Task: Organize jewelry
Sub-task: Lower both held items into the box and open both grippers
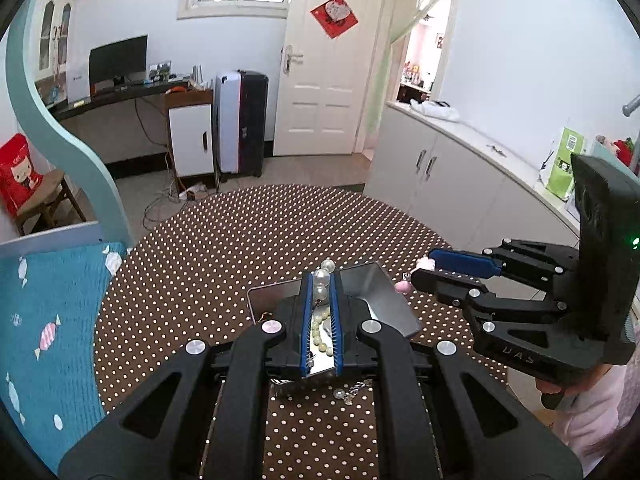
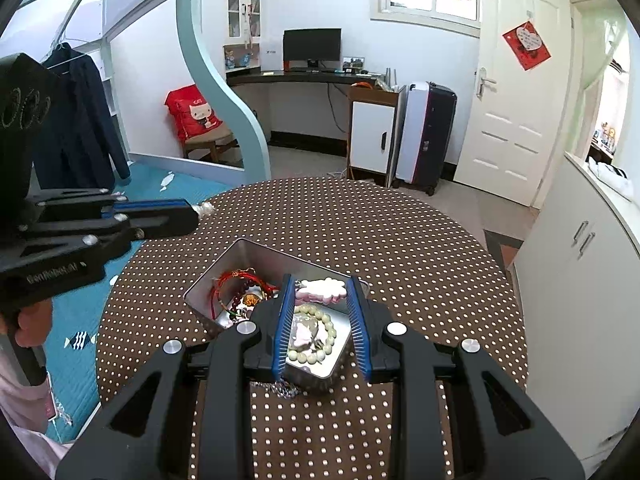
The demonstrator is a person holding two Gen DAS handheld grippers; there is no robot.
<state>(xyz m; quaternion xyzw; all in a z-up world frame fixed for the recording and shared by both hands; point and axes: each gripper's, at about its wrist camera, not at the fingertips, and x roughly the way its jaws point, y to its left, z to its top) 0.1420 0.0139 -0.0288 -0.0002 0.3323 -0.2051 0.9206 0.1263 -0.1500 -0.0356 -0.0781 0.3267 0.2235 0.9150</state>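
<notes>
My left gripper [image 1: 321,282] is shut on a string of white pearls [image 1: 327,266], held above the open metal tin [image 1: 384,292]. In the right wrist view the left gripper [image 2: 194,213] hangs left of the tin with the pearls [image 2: 206,208] poking out at its tip. My right gripper [image 2: 320,286] is shut on a pink and white cloud-shaped clip [image 2: 322,291] over the tin [image 2: 256,254]. In the left wrist view the right gripper [image 1: 420,274] shows at the right with the clip [image 1: 425,265]. Inside the tin lie a pale bead bracelet [image 2: 320,340] and red string bracelets [image 2: 236,284].
The tin stands on a round table with a brown polka-dot cloth [image 2: 360,224]. A silver chain [image 2: 284,390] lies on the cloth by the tin's near side. A teal bed [image 1: 52,312] is to the left, white cabinets [image 1: 452,176] to the right.
</notes>
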